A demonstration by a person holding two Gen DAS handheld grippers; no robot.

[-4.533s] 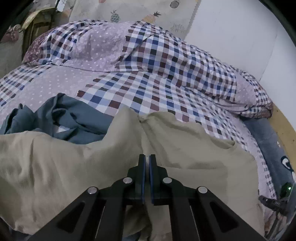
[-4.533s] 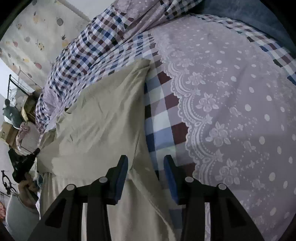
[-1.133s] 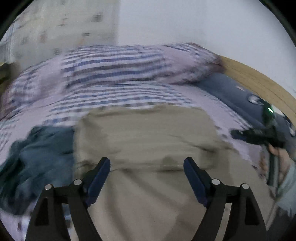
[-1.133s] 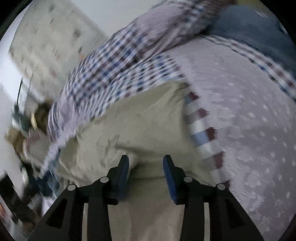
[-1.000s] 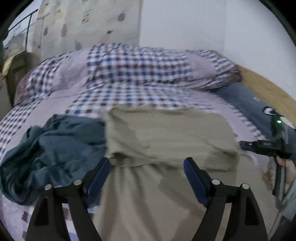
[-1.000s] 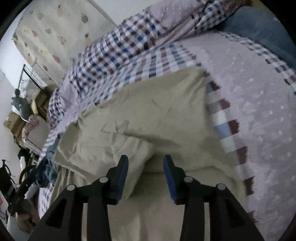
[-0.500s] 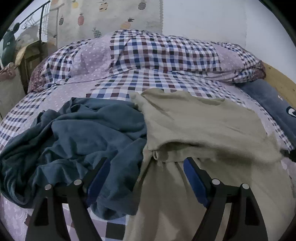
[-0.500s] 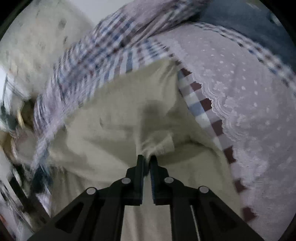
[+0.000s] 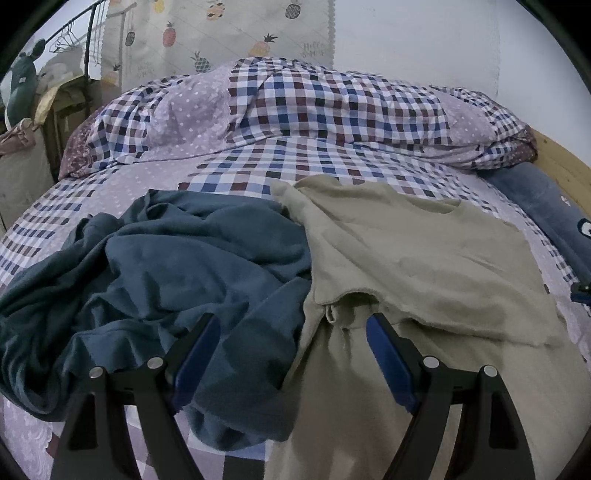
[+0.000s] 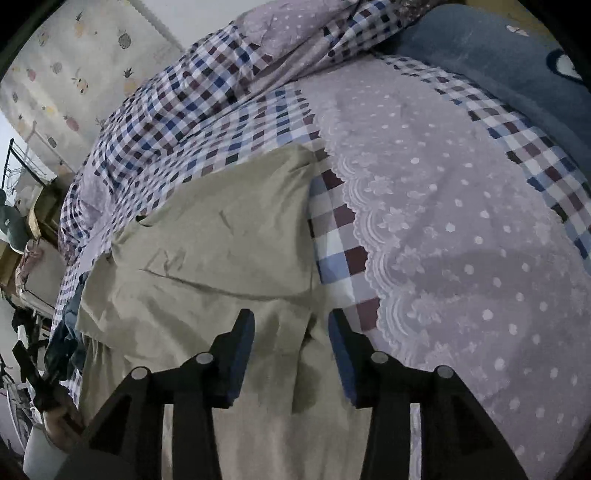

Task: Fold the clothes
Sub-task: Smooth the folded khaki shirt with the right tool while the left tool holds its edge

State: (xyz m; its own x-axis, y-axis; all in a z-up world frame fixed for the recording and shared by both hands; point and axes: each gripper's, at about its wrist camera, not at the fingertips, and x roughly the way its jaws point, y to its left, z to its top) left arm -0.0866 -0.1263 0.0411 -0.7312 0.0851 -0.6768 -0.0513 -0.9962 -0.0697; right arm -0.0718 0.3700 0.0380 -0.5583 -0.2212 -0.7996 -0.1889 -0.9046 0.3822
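Two low wrist views, shared bed [image 9: 258, 173]

Bed: we see a bed [image 9: 258, 177] under a lilac sheet with white dots, checked panels and a scalloped lace edge.
Duvet: we note a checked duvet [image 9: 332, 107] bunched along the far side.
Pillow: we see a dark blue pillow [image 10: 491, 55] at the head end, beside a wooden bed frame [image 9: 561, 162].
Walls: we see a plain white wall [image 9: 424, 40] and a pale pineapple-print curtain [image 9: 229, 29].
Left side: we make out a black metal clothes rack [image 9: 88, 48] with hangers and cluttered storage below.
Light: we find it dim and cool.
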